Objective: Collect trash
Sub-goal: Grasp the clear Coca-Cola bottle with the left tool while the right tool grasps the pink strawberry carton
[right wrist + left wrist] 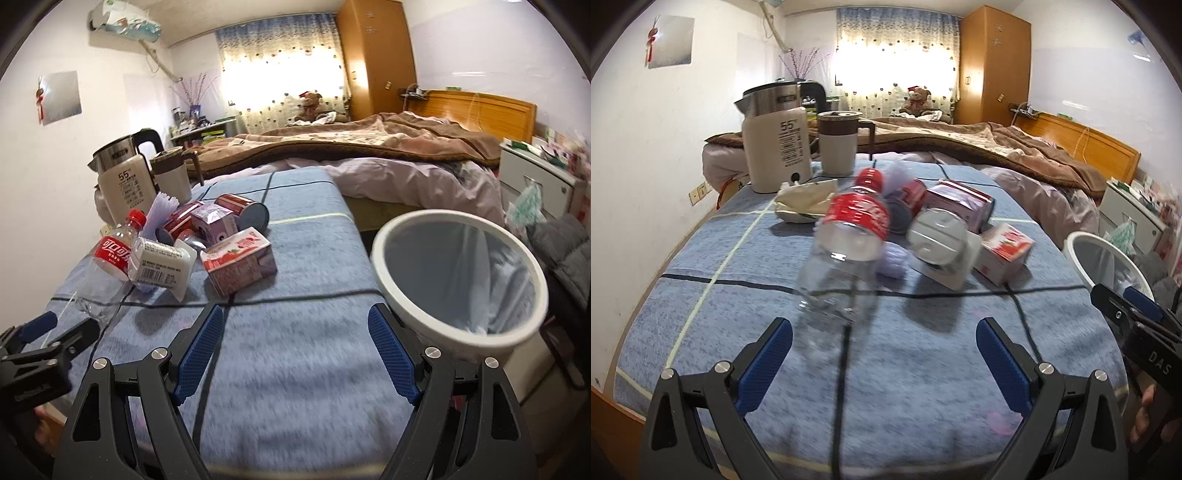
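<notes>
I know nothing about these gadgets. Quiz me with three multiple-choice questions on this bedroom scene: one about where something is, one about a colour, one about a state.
1. Where does the white bin stand?
A. beside the blue-covered table's right edge
B. on the bed
C. behind the kettle

2. What colour is the clear bottle's cap?
A. green
B. red
C. black

3. How are the two grippers?
A. both clamped on trash
B. one holds a carton
C. both open and holding nothing

Answers:
1 A: its rim shows beside the table's right edge.
2 B: the cap is red, like the label.
3 C: the left gripper and the right gripper show spread fingers around bare cloth.
</notes>
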### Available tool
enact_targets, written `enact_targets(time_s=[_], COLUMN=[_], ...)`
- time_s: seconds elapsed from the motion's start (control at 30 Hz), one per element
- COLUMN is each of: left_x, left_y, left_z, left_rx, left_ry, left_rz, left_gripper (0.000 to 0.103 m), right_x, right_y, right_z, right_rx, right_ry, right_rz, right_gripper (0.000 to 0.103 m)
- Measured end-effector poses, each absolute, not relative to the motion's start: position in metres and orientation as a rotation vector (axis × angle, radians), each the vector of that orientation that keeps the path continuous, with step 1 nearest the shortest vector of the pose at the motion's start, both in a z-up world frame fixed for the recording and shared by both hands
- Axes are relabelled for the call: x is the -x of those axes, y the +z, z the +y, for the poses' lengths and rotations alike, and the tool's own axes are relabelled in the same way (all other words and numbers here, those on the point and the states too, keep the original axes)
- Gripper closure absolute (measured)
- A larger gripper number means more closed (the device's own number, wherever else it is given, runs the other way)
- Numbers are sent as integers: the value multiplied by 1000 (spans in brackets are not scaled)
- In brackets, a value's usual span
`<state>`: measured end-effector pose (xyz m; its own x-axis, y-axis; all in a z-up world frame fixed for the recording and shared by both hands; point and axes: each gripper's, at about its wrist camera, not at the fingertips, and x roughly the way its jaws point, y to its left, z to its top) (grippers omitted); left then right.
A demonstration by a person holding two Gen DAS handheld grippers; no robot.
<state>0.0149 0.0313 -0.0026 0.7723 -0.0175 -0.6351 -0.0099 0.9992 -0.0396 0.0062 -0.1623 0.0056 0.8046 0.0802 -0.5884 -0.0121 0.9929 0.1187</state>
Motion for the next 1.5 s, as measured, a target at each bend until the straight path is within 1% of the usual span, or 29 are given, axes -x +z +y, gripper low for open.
enact_targets(time_s=[0.33, 0.73, 0.93, 1.17, 1.27, 1.33, 1.4, 1.47, 1.5], left_x=[-46, -91, -109, -121, -129, -130, -131, -132, -132], left_y=[1, 2, 1, -5, -7, -8, -10, -12, -13], left_z=[69, 82, 84, 87, 87, 88, 86, 86, 86], left_rx=[119, 164, 166, 172, 180, 189, 177, 186, 193], left_ry=[-2, -49, -54, -59, -84, -92, -94, -103, -108], left_rz=[684, 706, 718, 737, 758, 764, 771, 782, 785], left_gripper=[2, 2, 2, 2, 2, 4, 8, 14, 15], right_x=[-68, -123, -143, -157, -156, -154, -152, -152, -152], right_y=[1, -24, -31, -31, -30, -26, -22, -22, -22], right_z=[-148, -151, -140, -126, -127, -128, -130, -132, -133], right_rx=[-146, -320, -332, -307, -322, -314, -318, -334, -341], right_ry=[130, 108, 125, 125, 120, 112, 116, 122, 123], right_rz=[707, 853, 883, 875, 866, 839, 824, 820, 818], right_gripper=[22, 22, 22, 22, 30, 40, 45, 47, 47])
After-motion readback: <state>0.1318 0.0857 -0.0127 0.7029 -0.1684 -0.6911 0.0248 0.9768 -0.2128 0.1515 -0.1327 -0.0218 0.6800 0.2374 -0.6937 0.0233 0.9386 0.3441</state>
